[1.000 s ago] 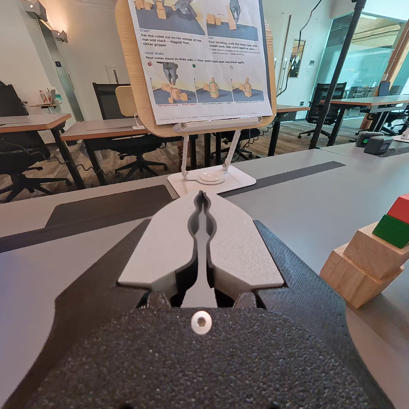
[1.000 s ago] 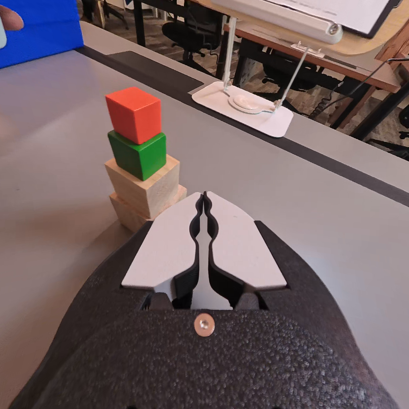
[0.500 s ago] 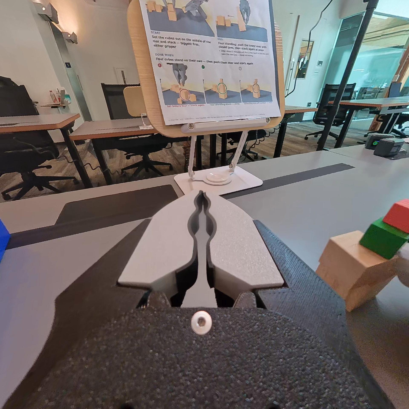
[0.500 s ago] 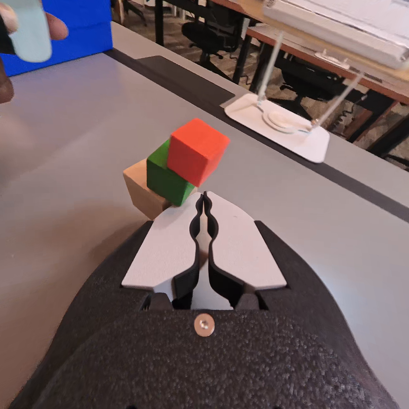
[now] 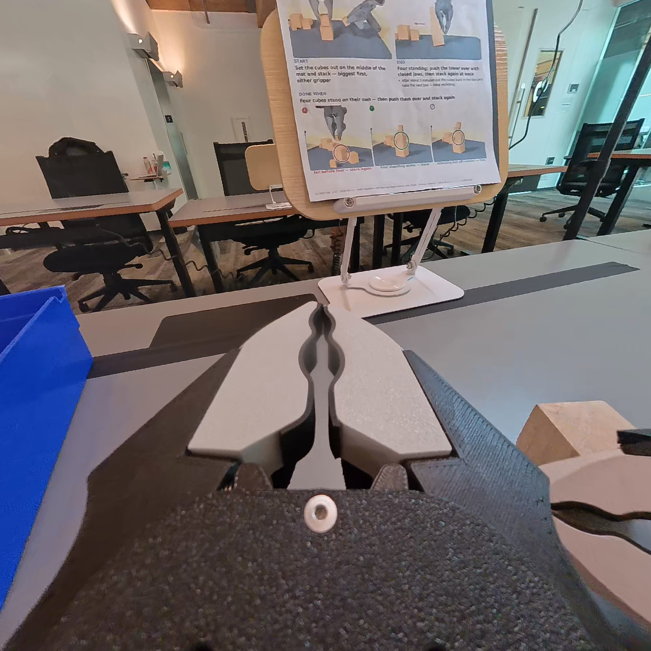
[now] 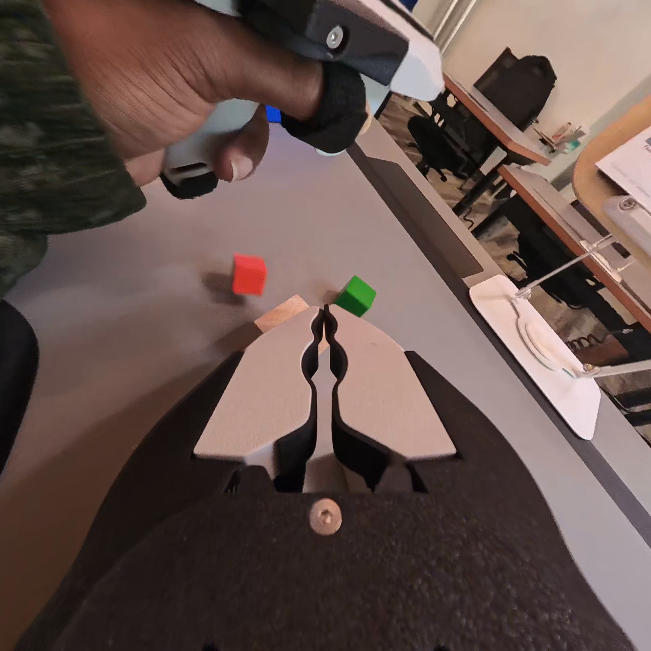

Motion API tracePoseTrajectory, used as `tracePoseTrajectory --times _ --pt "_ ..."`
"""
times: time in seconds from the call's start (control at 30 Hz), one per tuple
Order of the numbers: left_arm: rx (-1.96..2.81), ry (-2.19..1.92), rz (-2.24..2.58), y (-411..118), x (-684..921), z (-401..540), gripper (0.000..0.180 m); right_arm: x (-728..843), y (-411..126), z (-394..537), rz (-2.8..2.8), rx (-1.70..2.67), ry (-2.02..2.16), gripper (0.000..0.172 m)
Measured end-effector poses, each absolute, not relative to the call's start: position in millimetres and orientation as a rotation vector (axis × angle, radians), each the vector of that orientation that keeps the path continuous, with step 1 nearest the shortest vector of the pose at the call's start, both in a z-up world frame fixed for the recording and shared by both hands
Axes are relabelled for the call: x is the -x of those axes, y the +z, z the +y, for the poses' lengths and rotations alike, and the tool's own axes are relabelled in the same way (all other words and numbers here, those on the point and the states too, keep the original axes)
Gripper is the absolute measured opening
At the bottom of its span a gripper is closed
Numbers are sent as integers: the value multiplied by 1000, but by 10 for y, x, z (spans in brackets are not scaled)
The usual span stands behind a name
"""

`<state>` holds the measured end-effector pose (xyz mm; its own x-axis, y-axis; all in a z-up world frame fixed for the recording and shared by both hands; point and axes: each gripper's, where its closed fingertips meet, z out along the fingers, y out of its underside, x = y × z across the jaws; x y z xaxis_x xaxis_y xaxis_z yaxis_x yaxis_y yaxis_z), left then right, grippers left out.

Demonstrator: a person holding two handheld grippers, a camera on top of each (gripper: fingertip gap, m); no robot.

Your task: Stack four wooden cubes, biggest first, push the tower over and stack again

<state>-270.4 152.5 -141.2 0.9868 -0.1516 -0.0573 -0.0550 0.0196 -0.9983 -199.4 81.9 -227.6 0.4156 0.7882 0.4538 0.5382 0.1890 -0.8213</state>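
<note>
Left wrist view: low over the table (image 5: 528,352), facing the far edge and stand (image 5: 391,289). Right wrist view: higher, tilted down, facing left along that edge. Shared: stand (image 6: 535,355), wooden block (image 5: 570,429) (image 6: 281,313), table.

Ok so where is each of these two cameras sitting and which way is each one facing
Left wrist view: on the left gripper, low over the grey table, facing the document stand; shut fingers show.
Right wrist view: on the right gripper, angled down at the red cube and green cube; shut fingers and a hand show.
Shared: table, stand base, wooden block.
</note>
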Motion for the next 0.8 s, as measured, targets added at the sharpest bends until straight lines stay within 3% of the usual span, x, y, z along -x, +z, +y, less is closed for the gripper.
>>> tracePoseTrajectory --times 0.53,0.8 --pt "1556 -61 178 -1440 2689 1536 0 501 -1335 1532 -723 1570 348 0" --pt "1558 -54 199 -1471 2634 1541 0 -576 -1457 1737 -488 1622 323 0"
